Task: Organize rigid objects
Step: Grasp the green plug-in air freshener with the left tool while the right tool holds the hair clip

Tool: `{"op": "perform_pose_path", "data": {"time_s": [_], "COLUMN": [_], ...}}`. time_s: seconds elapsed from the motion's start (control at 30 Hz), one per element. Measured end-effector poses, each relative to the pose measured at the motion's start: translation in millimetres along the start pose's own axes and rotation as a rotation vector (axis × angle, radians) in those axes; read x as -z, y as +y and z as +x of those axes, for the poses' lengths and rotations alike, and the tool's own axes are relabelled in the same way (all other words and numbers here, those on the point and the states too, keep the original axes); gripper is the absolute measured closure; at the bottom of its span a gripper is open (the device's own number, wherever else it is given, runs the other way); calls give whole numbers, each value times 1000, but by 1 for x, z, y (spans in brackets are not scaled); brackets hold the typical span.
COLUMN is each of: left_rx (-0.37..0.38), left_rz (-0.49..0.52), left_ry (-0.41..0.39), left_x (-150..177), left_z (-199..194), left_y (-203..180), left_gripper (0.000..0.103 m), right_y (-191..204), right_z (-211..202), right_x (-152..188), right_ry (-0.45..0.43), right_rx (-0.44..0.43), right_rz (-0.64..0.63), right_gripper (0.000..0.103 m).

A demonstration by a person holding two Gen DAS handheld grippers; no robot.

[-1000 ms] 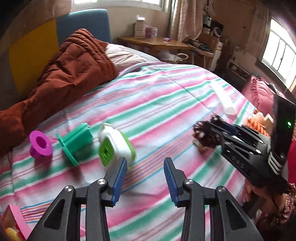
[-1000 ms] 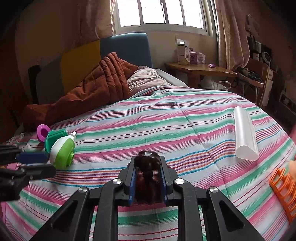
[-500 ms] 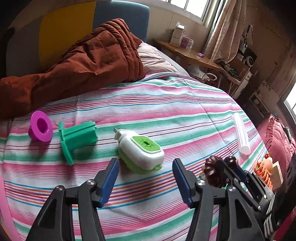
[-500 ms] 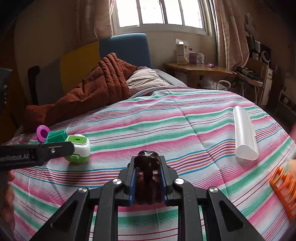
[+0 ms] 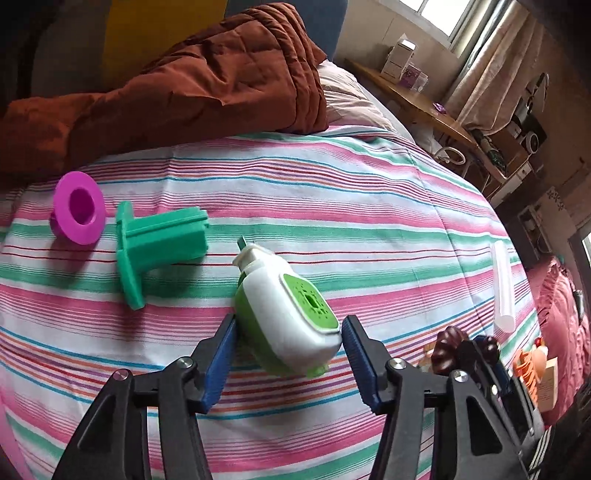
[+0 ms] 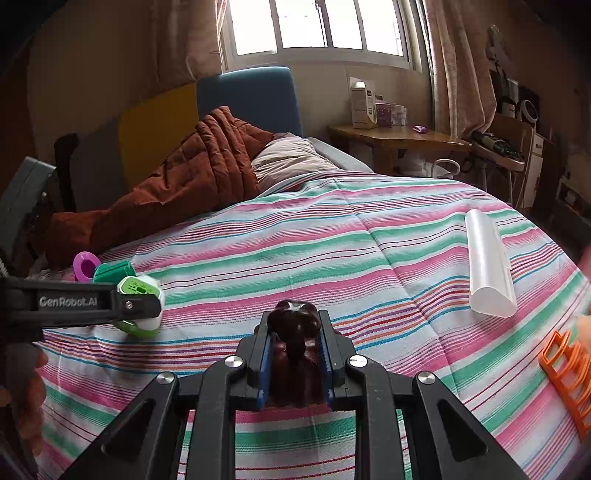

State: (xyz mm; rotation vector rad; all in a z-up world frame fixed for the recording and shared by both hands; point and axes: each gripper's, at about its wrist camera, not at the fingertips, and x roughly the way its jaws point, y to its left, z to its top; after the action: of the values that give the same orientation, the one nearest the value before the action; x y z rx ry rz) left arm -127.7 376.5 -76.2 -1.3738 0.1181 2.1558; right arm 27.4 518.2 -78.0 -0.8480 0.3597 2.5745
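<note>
- Bed [image 6: 332, 236]: covered by a sheet striped in pink, green, white and blue; fills the lower half of both views.
- Quilt [image 5: 184, 81]: rust-brown, bunched at the head of the bed.
- Pillow [image 6: 288, 162]: pale, just beside the quilt.
- Headboard [image 6: 251, 96]: upholstered panels, blue next to yellow.
- Window [image 6: 317, 29]: multi-pane, above the headboard; bright daylight enters.
- Curtains [image 6: 458, 74]: beige, hanging at the window's right side.
- Wooden desk [image 6: 399, 134]: right of the bed, carrying small boxes [image 6: 362, 103].
- Walls: plain beige.
</note>
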Motion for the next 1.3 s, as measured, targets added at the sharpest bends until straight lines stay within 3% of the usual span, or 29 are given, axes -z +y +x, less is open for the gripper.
{"op": "perform_pose_path", "data": {"time_s": [0.07, 0.17, 0.27, 0.4, 0.5, 0.57, 0.63, 0.8, 0.97, 1.03, 1.13, 1.3], "left_rx": [-70, -236, -300, -323, -190, -101, -56, -28, 101, 158, 138, 169], "left_rz": [89, 247, 383, 585, 614, 545, 408, 79, -149, -181, -149, -270], "left_ry": [-22, -97, -123, -101, -62, -50, -66, -36, 123, 149, 137, 184], "left_x": [10, 30, 51, 70, 69, 62, 53, 50, 58, 62, 56, 31], "left_z": [-14, -40, -55, -46, -41, -48, -58, -61, -35, -29, -26, -13], "left_y": [-4, -10, -17, -42, -53, -51, -37, 6, 18, 13, 4, 16], "left_gripper": [46, 46, 46, 47, 51, 51, 51, 50, 48, 48, 48, 42], "right_y": [0, 0, 1, 0, -1, -1, -1, 1, 1, 1, 1, 1], "right_z": [0, 0, -1, -1, -1, -1, 0, 0, -1, -1, 0, -1], "right_x": [0, 0, 0, 0, -1, -1, -1, 0, 0, 0, 0, 0], "right_ry": [0, 0, 0, 0, 0, -1, 0, 0, 0, 0, 0, 0], "right_rx": [0, 1, 6, 6, 3, 2, 2, 7, 6, 6, 5, 8], "right_rz": [0, -2, -7, -6, -2, 0, 1, -4, -4, -4, -4, -6], "right_gripper": [81, 81, 81, 81, 81, 81, 81, 81, 81, 81, 81, 81]}}
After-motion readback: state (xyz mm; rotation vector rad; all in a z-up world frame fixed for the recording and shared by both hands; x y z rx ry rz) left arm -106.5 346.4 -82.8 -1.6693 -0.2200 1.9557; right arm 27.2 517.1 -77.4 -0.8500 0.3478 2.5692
